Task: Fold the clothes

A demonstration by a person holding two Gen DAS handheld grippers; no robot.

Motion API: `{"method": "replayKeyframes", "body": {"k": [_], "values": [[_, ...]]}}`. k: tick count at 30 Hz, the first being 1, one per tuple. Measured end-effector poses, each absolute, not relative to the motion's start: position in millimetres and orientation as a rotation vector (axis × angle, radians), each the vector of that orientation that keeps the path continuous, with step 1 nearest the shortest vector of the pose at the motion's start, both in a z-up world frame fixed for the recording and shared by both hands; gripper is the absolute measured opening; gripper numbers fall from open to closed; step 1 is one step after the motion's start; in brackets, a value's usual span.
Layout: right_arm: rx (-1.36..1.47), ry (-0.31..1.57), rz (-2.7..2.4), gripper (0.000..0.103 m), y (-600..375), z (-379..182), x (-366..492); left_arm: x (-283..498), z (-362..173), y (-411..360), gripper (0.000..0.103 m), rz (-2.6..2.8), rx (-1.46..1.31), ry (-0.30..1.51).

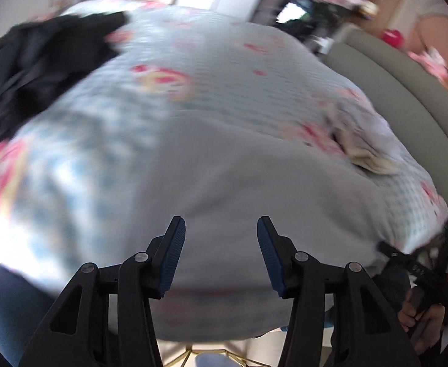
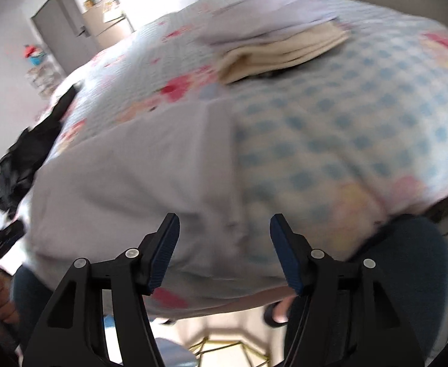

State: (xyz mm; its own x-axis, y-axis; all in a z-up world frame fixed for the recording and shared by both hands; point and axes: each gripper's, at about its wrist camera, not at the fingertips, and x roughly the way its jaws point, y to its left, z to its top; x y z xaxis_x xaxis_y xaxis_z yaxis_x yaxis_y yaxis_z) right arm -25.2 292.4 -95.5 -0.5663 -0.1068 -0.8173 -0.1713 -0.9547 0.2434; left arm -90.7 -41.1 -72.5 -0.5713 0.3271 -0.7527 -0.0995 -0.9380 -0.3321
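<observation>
Black clothes [image 1: 37, 70] heaped at the bed's [image 1: 80, 159] left edge. Left gripper [image 1: 221, 250] above the grey garment [image 1: 224, 168], fingers [image 1: 173, 253] apart, nothing between. Grey garment spread flat on the checked cover near the front edge. Right gripper [image 2: 224, 249] likewise, fingers [image 2: 285, 253] apart and empty. Folded stack [image 2: 282, 46] further back, right.

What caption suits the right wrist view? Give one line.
Open right gripper above a pale grey garment on a checked bedspread, folded clothes beyond.
</observation>
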Motion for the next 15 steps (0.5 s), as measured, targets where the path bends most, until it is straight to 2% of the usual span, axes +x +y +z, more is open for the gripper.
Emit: {"method": "replayKeyframes", "body": {"k": [2,5,13,15], "values": [[-1.477,0.401,2.67,0.063,290,-100,-24,-99,-82,-26,0.051,2.534,-1.364,-0.327],[-1.483,0.452,2.62,0.063,309,-104,-15,-113,-100,-19,0.051,2.576,-1.478,-0.235],[-1.438,0.433,2.664,0.063,316,-90,-2,-113,-109,-33,0.051,2.607,-1.461,-0.329],[-1.392,0.484,2.677,0.063,322,-83,2,-106,-108,-32,0.051,2.619,-1.436,-0.333]]}}
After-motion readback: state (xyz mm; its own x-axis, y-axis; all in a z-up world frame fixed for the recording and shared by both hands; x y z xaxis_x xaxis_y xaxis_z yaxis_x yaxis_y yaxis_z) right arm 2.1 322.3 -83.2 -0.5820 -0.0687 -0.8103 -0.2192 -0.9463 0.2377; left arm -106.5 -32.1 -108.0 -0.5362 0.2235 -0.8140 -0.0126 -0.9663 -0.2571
